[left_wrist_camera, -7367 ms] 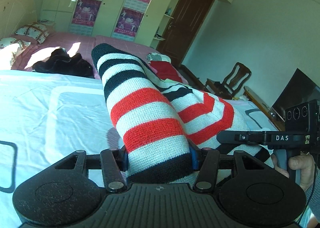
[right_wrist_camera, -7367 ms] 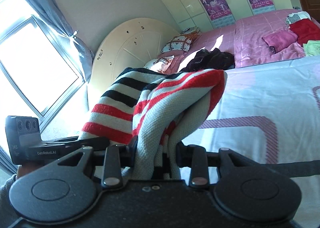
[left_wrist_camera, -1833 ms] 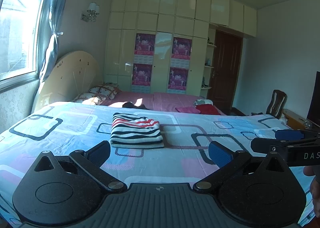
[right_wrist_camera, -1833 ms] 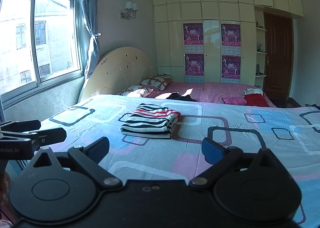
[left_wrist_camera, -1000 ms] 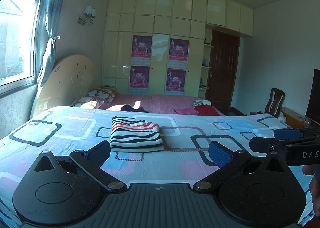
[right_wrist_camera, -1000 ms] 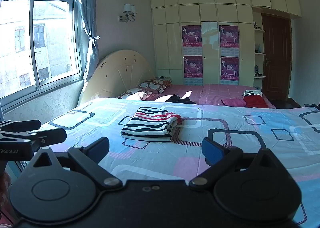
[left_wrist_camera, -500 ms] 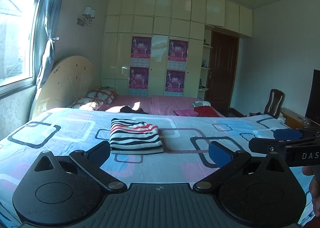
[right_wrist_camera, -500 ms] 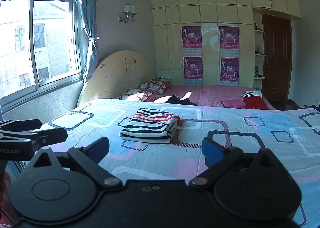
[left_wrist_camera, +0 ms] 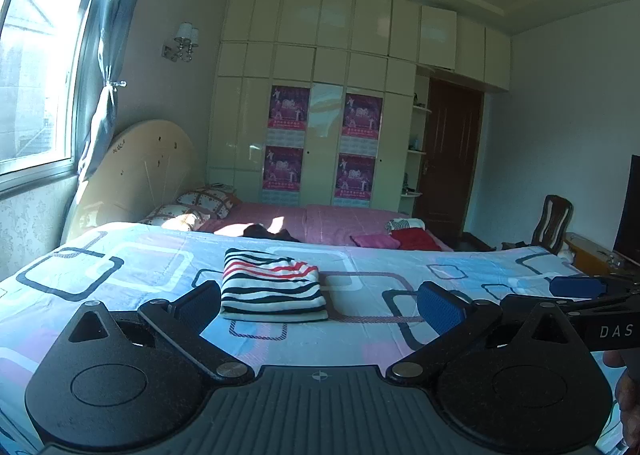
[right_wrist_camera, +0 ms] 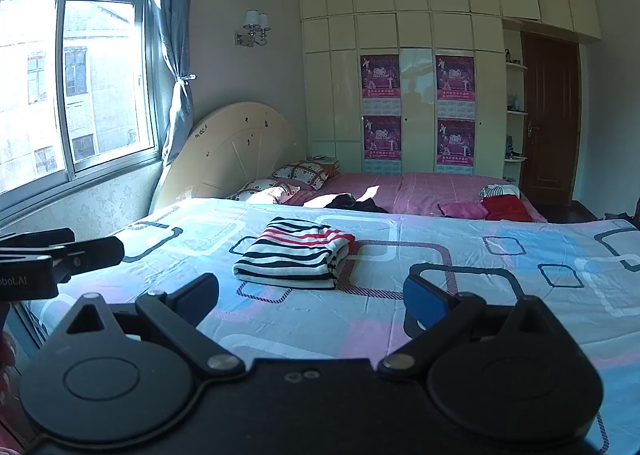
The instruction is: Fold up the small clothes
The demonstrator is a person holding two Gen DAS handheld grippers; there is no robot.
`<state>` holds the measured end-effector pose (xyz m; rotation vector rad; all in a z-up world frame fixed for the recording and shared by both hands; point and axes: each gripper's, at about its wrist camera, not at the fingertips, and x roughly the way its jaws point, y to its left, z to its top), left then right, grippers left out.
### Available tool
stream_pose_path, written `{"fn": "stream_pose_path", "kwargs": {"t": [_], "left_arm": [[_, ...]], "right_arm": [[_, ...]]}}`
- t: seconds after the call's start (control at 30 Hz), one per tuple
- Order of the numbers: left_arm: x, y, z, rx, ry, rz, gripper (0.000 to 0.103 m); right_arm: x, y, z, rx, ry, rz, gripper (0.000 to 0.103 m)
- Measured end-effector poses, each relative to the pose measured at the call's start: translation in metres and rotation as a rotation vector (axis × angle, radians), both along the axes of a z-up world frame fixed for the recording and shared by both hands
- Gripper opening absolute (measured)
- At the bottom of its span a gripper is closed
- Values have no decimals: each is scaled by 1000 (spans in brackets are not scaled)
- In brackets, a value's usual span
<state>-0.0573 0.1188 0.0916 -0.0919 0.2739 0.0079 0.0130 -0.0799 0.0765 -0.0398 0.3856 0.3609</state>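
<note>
Containers: the built-in wardrobe [left_wrist_camera: 320, 103] along the far wall, at 12 o'clock, has all doors shut; its contents cannot be seen. Four pink posters [left_wrist_camera: 290, 107] hang on its doors. An open shelf niche [right_wrist_camera: 514, 111] beside the dark door [right_wrist_camera: 550, 119] carries a few small items, too small to identify.

Task item: the striped sweater [left_wrist_camera: 272, 285] lies folded into a compact rectangular stack on the near bed's patterned sheet [left_wrist_camera: 120, 267], at about 12 o'clock from my left tongs and 11 o'clock from my right. Stripes are black and white with red bands near the top layer. Edges are fairly even; the folded layers show along the front and right side. It lies flat and nothing touches it.

My left gripper [left_wrist_camera: 320, 301] is spread wide, blue pads [left_wrist_camera: 438, 307] apart, nothing between them, held above the sheet and short of the sweater. My right gripper [right_wrist_camera: 312, 297] is likewise spread and empty.

Other items: on the far pink bed [right_wrist_camera: 420, 185] at 1 o'clock lie a dark garment [right_wrist_camera: 354, 203], a pink folded piece [right_wrist_camera: 460, 210], a red piece [right_wrist_camera: 506, 209] and two patterned pillows [right_wrist_camera: 304, 172]. A wooden chair [left_wrist_camera: 556, 223] stands at 2 o'clock in the left view. The window [right_wrist_camera: 72, 95] is at 9 o'clock.
</note>
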Motion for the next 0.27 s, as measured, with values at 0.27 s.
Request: {"fn": "stream_pose_path", "kwargs": {"t": [0.27], "left_arm": [[2, -6, -3, 20, 9, -6, 103]], "right_arm": [[-1, -1, 0, 10, -8, 3, 99]]}}
